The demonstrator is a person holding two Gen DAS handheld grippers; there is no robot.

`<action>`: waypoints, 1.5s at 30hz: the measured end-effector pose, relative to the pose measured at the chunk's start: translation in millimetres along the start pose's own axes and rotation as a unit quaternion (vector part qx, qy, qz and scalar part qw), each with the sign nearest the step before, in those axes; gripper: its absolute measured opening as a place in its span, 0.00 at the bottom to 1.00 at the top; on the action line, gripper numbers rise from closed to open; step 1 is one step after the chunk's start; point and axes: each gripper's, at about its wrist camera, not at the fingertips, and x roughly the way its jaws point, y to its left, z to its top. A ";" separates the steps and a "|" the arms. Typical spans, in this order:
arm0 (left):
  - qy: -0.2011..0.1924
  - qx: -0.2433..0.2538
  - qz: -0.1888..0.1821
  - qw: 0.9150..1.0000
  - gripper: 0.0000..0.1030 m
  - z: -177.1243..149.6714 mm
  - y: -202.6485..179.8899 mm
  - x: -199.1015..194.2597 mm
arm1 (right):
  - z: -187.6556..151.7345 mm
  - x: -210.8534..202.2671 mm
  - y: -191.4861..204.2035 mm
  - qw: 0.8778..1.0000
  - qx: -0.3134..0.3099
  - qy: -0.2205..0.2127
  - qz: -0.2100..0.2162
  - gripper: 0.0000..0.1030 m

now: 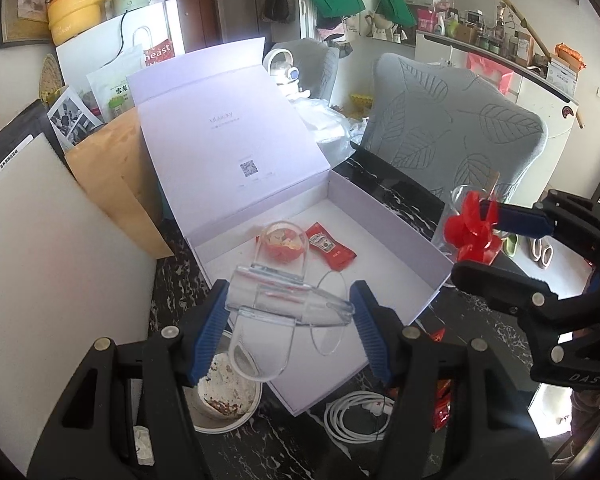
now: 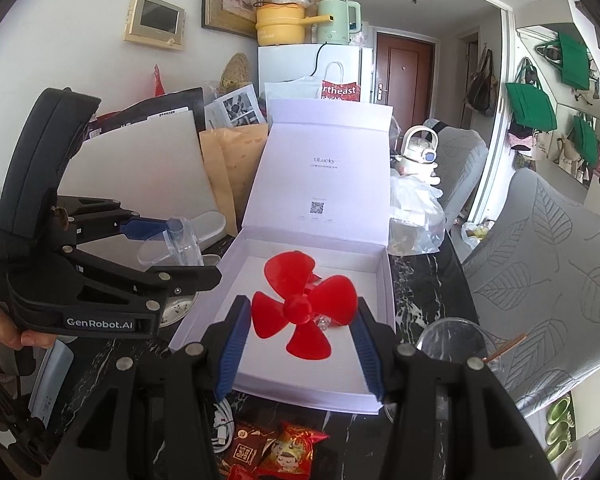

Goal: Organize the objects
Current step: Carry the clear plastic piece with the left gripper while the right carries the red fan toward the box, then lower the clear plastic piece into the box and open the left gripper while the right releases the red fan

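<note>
A white box [image 1: 400, 236] lies open on the black marbled table [image 1: 400, 196], its lid [image 1: 228, 136] standing up at the far side. Inside, near the lid, lie a red ketchup sachet [image 1: 330, 246] and a small round red-and-white item [image 1: 282, 242] just beside it. A clear plastic piece [image 1: 284, 300], a tube lying crosswise with a curved flat tab, is held above the box's near left corner. A red four-bladed fan propeller [image 2: 304, 308] is held above the box's near edge, blades facing up and toward the camera.
</note>
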 end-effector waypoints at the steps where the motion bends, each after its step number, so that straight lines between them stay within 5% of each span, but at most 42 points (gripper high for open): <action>1: 0.002 0.003 0.000 1.000 0.58 1.8 0.2 3.5 | 1.7 3.6 -1.4 1.000 -0.001 0.001 0.000 0.50; 25: 0.020 -0.002 0.037 0.999 0.58 50.3 28.4 90.9 | 41.0 91.0 -33.4 0.999 -0.012 0.023 -0.032 0.50; 45: 0.068 -0.002 0.043 0.997 0.58 50.9 37.3 155.2 | 41.4 152.6 -47.0 0.997 -0.002 0.062 -0.045 0.50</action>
